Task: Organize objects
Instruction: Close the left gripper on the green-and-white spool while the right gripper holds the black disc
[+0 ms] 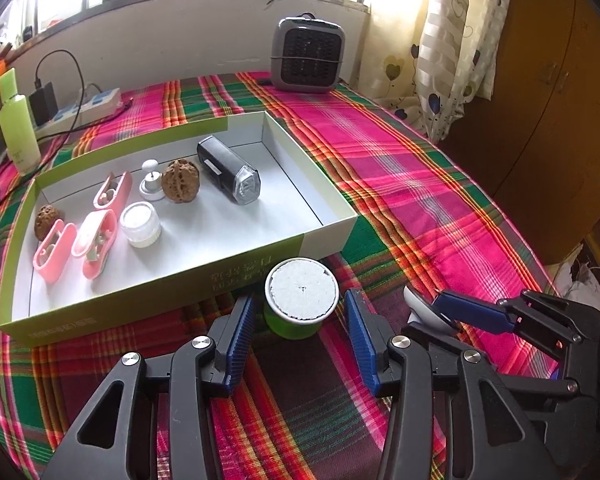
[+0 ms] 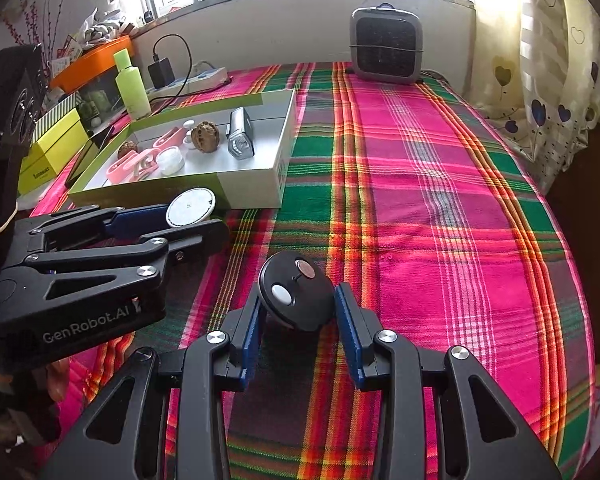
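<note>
Plaid cloth (image 2: 440, 208) in pink, green and orange covers the whole surface. On its left half lies a shallow green cardboard tray with a white floor (image 1: 332, 236), holding a black-and-silver oblong device (image 1: 228, 174), two brown walnuts (image 1: 180, 181), three pink cases (image 1: 96, 244) and a small clear jar (image 1: 140, 225). Just outside the tray's near edge stands a green tub with a white lid (image 1: 301, 298), between the left gripper (image 1: 300, 316) pads, which stand clear of it. Nearer the cloth's front edge, the right gripper (image 2: 298, 312) clamps a black round disc-shaped gadget (image 2: 294, 292).
</note>
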Demonstrator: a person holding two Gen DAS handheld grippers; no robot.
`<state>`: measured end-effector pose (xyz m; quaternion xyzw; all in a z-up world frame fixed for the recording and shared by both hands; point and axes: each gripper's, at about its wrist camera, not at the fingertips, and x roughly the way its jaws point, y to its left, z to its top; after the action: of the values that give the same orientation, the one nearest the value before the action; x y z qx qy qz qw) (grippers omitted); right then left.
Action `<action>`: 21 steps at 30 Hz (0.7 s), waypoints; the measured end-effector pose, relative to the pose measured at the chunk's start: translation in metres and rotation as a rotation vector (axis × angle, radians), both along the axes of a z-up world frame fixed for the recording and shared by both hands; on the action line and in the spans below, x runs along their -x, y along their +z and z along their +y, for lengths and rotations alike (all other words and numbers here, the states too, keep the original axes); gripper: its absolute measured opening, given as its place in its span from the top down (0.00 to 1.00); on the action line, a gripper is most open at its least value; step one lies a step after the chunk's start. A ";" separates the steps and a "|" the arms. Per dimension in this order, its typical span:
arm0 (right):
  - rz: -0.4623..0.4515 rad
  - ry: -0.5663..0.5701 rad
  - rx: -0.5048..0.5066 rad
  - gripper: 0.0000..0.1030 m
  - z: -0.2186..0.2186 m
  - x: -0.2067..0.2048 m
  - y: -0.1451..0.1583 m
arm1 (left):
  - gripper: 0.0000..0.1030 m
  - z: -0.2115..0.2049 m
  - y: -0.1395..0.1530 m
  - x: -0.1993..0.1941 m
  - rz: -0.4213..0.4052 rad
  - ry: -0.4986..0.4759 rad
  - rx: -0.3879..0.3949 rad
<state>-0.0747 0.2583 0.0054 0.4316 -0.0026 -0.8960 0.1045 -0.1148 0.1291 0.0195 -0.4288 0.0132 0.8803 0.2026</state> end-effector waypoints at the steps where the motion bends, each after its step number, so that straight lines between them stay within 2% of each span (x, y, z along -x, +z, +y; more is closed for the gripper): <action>1: 0.000 0.001 -0.001 0.65 0.000 0.000 0.000 | 0.57 0.001 0.000 0.000 -0.001 0.002 0.002; 16: 0.000 0.002 -0.002 0.65 0.000 0.000 0.000 | 0.58 -0.001 -0.003 0.007 -0.003 0.052 -0.001; 18: 0.000 0.003 -0.004 0.65 0.000 0.000 0.000 | 0.61 -0.001 -0.002 0.006 -0.001 0.051 -0.002; 20: 0.001 0.003 -0.006 0.65 0.000 0.000 -0.001 | 0.69 0.000 -0.001 0.006 0.003 0.047 0.003; 21: 0.001 0.003 -0.006 0.65 0.000 -0.001 -0.001 | 0.69 0.001 -0.001 0.006 0.006 0.046 0.006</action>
<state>-0.0741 0.2587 0.0047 0.4316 0.0007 -0.8960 0.1045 -0.1205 0.1297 0.0185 -0.4271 0.0065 0.8859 0.1808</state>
